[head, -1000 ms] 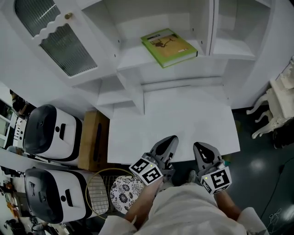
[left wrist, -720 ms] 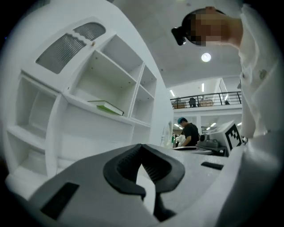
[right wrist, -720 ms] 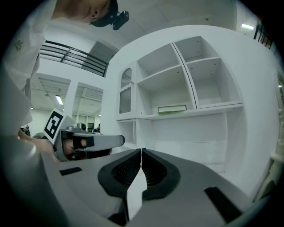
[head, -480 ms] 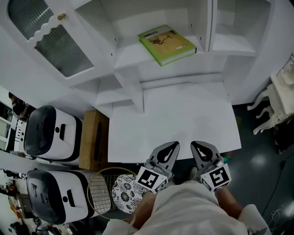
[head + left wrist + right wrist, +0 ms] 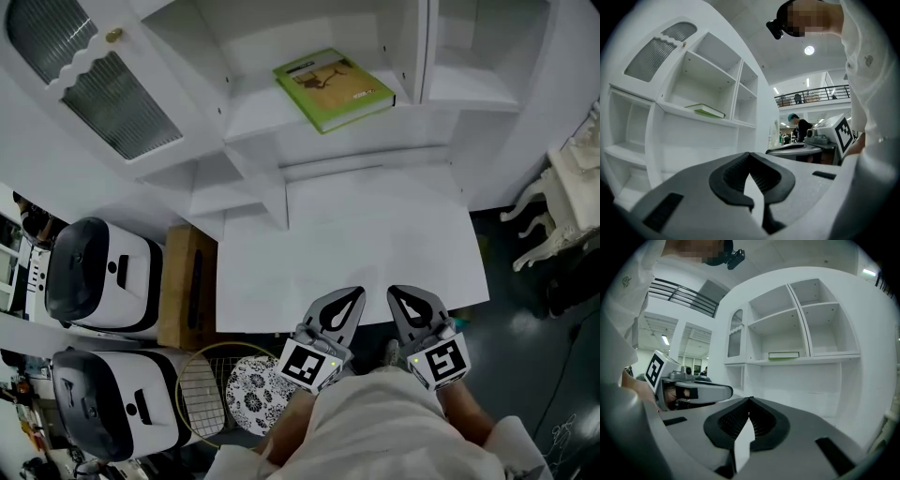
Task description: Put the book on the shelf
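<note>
Green-covered rectangular book [image 5: 333, 87] lies flat on a white shelf board [image 5: 267, 120] in the wide middle compartment of a white open-fronted cabinet [image 5: 427, 52]. It is well ahead of both sets of fingertips and touched by neither, and it sits askew, with one corner near the board's front edge. Between the cabinet and the fingertips stretches a white desk top [image 5: 356, 234]. The left gripper [image 5: 357, 292] and the right gripper [image 5: 394, 292] sit side by side over the desk top's near edge, a little apart, both pointing toward the cabinet. The left gripper's dark ribbed fingers [image 5: 726, 176] are clenched tip to tip with nothing caught between them. The right gripper's fingers [image 5: 725, 420] are likewise pressed together at the tips and hold nothing. Behind the fingers, a person's pale garment [image 5: 375, 431] fills the lower edge of the head view. Far ahead and to the left of the left fingers hangs a white cabinet door with ribbed glass [image 5: 103, 75] and a small brass knob [image 5: 113, 36]. Left of the left fingers, beside the desk, stands a brown wooden box [image 5: 187, 291]. Beyond the box are two white-and-black rounded machines [image 5: 98, 277]. Just left of and behind the left fingers lie a round-headed racket [image 5: 200, 380] and a round black-and-white patterned seat [image 5: 251, 394]. Right of the right fingers stands a white piece of furniture with curved legs [image 5: 539, 211].
</note>
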A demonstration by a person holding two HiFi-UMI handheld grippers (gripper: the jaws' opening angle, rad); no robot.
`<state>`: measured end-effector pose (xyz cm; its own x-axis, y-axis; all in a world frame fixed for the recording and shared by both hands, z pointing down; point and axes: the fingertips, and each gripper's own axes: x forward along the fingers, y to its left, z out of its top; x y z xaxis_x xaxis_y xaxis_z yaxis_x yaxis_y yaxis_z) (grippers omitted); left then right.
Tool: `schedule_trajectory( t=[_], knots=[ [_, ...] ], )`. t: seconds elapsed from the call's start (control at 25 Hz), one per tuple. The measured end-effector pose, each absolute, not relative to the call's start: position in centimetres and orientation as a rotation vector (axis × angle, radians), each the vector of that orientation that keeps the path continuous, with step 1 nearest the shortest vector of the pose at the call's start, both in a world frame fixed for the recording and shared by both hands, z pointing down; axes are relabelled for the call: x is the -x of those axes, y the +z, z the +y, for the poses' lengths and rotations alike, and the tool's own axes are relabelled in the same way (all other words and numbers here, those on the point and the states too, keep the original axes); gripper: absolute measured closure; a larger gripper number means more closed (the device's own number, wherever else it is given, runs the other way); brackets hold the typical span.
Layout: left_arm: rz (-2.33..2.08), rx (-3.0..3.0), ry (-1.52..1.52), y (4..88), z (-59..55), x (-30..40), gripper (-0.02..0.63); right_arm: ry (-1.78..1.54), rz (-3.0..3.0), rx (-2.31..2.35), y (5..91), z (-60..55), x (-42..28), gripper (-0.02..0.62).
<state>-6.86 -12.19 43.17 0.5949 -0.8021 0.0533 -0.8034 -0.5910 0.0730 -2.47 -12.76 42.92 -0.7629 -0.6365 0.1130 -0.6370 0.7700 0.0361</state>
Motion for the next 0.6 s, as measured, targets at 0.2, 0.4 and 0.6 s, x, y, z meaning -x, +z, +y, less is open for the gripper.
schedule_trajectory(
  t=[0.2, 0.4, 0.6],
  knots=[
    [-1.383, -2.733, 0.022, 42.95, -12.44, 6.84, 0.603, 0.012, -2.837, -1.031, 43.11, -12.88, 2.45, 0.578],
    [-1.382, -2.732, 0.054, 43.32, -12.49, 7.0, 0.603, 0.013, -2.837, -1.034, 43.09, -13.02, 2.55, 0.578],
    [-1.396, -2.735, 0.012, 42.95, -12.79, 7.03, 0.603, 0.022, -2.843, -1.042, 43.09, -13.19, 2.63, 0.578]
  ],
)
